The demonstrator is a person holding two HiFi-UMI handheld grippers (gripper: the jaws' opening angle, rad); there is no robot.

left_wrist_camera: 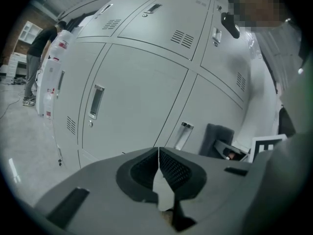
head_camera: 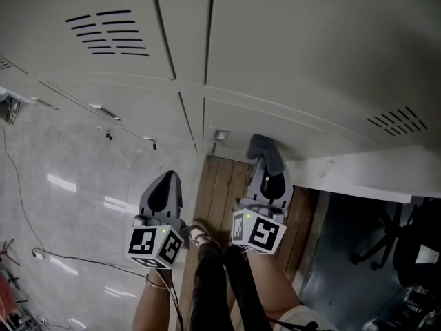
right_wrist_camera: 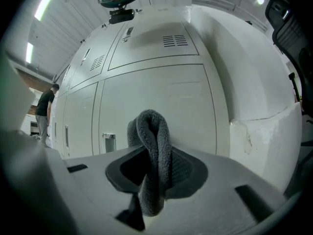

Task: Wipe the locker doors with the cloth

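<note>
Grey cloth (right_wrist_camera: 153, 151) clamped in the right gripper (right_wrist_camera: 155, 166), at the foot of the locker doors (right_wrist_camera: 156, 94).

The cloth (head_camera: 264, 147) is thick, napped terry, folded into a rounded loop that rises above the ribbed dark jaw pads, with one tail hanging below them. It sits at the lower edge of the doors (head_camera: 296, 61); whether it touches them cannot be told. The right gripper (head_camera: 270, 176) has a smooth grey shell and a cube of black-and-white square markers (head_camera: 260, 232). The left gripper (left_wrist_camera: 159, 166), beside it and further from the doors, is empty, its jaws meeting at a thin seam. The doors are flat, pale, matt metal panels with louvred vents (head_camera: 107, 33) and slim recessed handles (left_wrist_camera: 96, 102). Below the doors run brown wooden planks (head_camera: 217, 192), with glossy, pale, veined floor (head_camera: 76, 192) to the left.
</note>
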